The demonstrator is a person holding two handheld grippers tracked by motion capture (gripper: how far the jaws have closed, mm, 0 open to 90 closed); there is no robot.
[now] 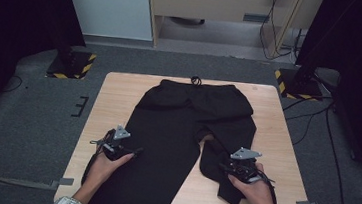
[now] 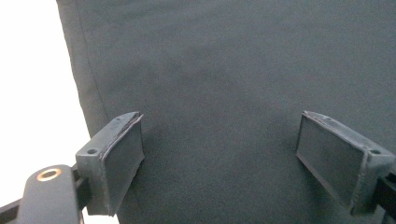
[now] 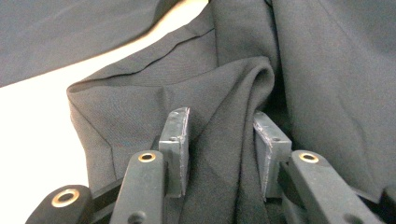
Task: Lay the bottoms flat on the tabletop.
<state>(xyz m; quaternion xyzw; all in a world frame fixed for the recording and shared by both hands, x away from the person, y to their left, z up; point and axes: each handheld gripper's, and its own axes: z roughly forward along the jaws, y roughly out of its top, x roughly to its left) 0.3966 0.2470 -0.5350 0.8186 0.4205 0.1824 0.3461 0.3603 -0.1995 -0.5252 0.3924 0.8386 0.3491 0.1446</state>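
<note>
Black trousers (image 3: pixel 224 154) bunch between right gripper (image 3: pixel 222 154) fingers, grasping a fold; left gripper (image 2: pixel 219 154) fingers released.

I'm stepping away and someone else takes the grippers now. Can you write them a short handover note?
Left gripper: open, over the flat trouser leg near its outer edge, gripping nothing.
Right gripper: jaws around a raised fold of the other leg; a firm pinch cannot be told.
Black trousers: spread on the wooden table, waistband at the far edge; the person's right leg is bunched and crooked.
Done: trousers laid out. Left: straighten that leg, then fold.
</note>
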